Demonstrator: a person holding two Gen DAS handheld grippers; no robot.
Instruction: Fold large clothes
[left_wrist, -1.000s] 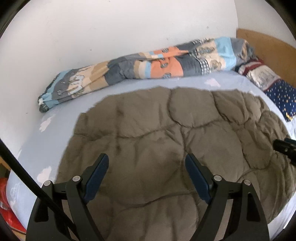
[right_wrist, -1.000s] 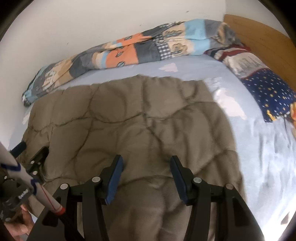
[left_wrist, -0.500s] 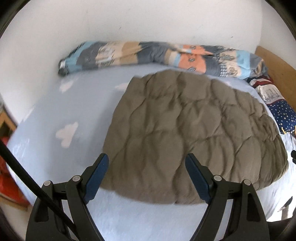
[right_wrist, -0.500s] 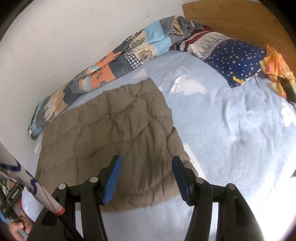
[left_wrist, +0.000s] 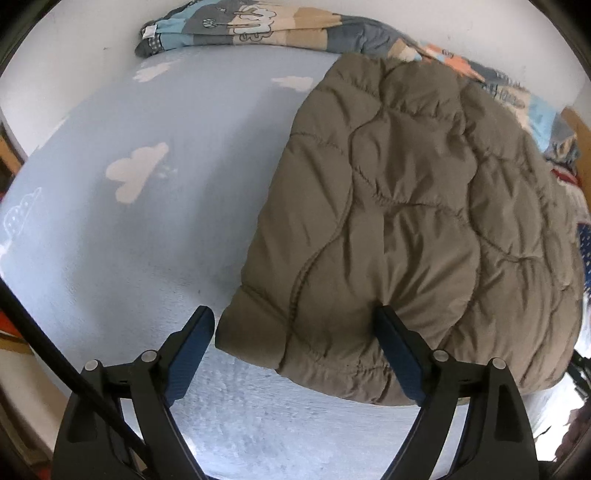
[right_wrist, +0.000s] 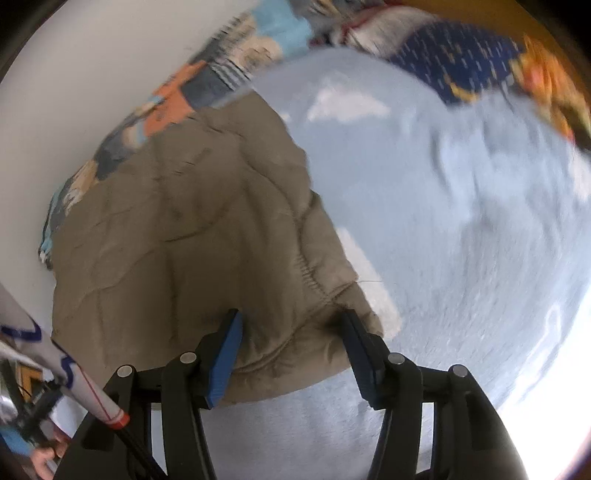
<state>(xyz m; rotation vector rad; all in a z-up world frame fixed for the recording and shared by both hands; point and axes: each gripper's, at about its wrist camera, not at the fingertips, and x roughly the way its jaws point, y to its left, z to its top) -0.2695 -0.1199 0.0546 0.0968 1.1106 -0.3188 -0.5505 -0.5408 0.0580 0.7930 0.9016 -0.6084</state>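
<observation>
While the left wrist view looks down along its fingers, the left gripper (left_wrist: 295, 343) stands wide open, nothing between the blue pads (left_wrist: 192, 347). Quilted brown jacket (left_wrist: 406, 221) lies folded into a thick pad on the light blue cloud-print sheet (left_wrist: 129, 221). Its near left corner sits between the two fingers; the right pad lies against or just over the jacket's near edge, contact not certain. The left pad is over bare sheet, just beside the corner. Patchwork blanket (left_wrist: 258, 26) is bunched along the white wall (left_wrist: 74, 55) at the far side, and the jacket's far edge reaches it.

Right wrist view, blurred toward the far side: right gripper (right_wrist: 291, 350) also open, holding nothing. Jacket (right_wrist: 184, 221) fills the left half of the frame; its near right corner lies between the fingers, with the right pad (right_wrist: 360, 354) at the corner's edge and the left pad (right_wrist: 225, 354) over the fabric. Sheet (right_wrist: 443, 240) extends to the right. Blanket (right_wrist: 177, 88) runs along the wall behind the jacket. Dark blue star-print pillow (right_wrist: 461, 62) at far right, orange cloth (right_wrist: 550, 81) beside it.
</observation>
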